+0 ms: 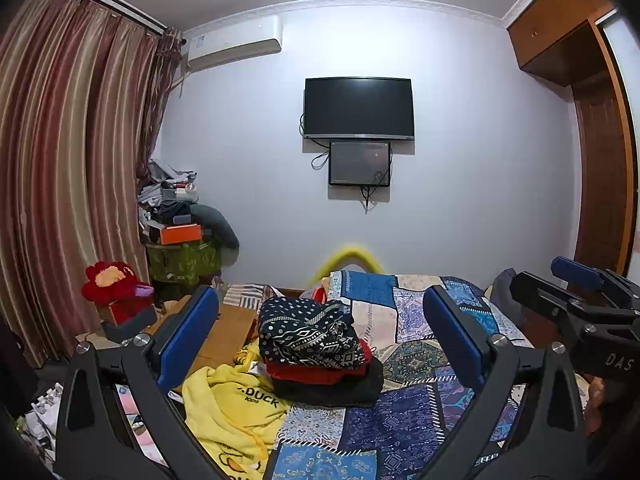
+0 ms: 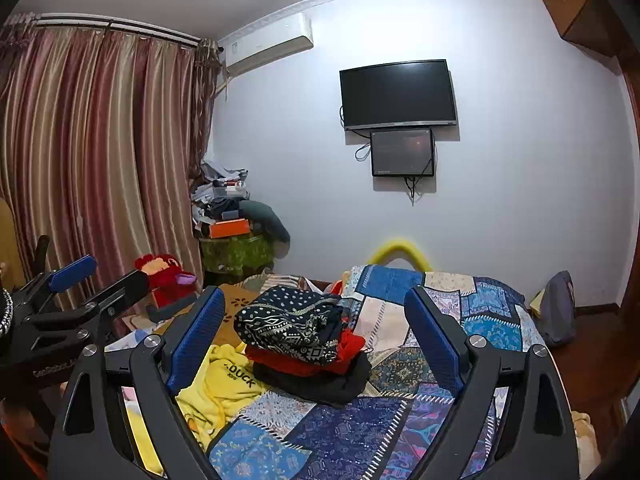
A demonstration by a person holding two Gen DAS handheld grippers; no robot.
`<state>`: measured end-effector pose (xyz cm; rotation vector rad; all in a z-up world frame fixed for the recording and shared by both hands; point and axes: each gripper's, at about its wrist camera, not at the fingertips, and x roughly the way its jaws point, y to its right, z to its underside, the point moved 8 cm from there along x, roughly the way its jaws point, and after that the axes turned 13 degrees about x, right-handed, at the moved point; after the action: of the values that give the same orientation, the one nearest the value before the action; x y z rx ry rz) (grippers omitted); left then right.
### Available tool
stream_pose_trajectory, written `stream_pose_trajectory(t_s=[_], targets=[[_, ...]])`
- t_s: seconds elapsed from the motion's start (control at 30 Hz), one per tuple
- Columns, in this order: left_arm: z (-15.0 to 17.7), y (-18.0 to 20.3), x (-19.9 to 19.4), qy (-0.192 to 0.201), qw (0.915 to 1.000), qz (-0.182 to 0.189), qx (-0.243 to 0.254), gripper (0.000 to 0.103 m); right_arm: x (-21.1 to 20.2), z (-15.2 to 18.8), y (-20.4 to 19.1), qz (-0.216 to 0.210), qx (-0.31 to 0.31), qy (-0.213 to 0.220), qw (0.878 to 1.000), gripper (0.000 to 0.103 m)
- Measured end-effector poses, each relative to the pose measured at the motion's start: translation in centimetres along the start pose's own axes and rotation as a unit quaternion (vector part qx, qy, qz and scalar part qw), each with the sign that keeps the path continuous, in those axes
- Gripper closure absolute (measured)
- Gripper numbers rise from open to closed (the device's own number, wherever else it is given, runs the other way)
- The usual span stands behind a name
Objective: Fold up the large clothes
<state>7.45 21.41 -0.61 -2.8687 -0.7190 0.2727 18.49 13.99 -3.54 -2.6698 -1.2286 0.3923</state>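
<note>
Hovering level above the bed point(image 1: 404, 408), left gripper point(image 1: 320, 344) and right gripper point(image 2: 316, 340) side by side, fingers apart, facing folded stack point(image 1: 316, 344).

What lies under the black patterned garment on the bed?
Under the black patterned garment lies a folded red garment, and under that a dark grey one, resting on the patchwork bedspread. Whether anything lies inside the stack is hidden.

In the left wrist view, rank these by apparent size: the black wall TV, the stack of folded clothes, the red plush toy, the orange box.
1. Black wall TV
2. Stack of folded clothes, though nearness to the camera inflates it
3. Red plush toy
4. Orange box
</note>
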Motion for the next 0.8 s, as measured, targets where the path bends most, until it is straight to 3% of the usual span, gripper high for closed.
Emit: stream_pose_trajectory(t_s=[0.8], targets=[[0.23, 0.46, 1.06, -0.014, 0.9998, 0.01, -0.004, 0.0, -0.17, 0.13, 0.57, 0.006, 0.004, -0.016, 1.0, 0.013]])
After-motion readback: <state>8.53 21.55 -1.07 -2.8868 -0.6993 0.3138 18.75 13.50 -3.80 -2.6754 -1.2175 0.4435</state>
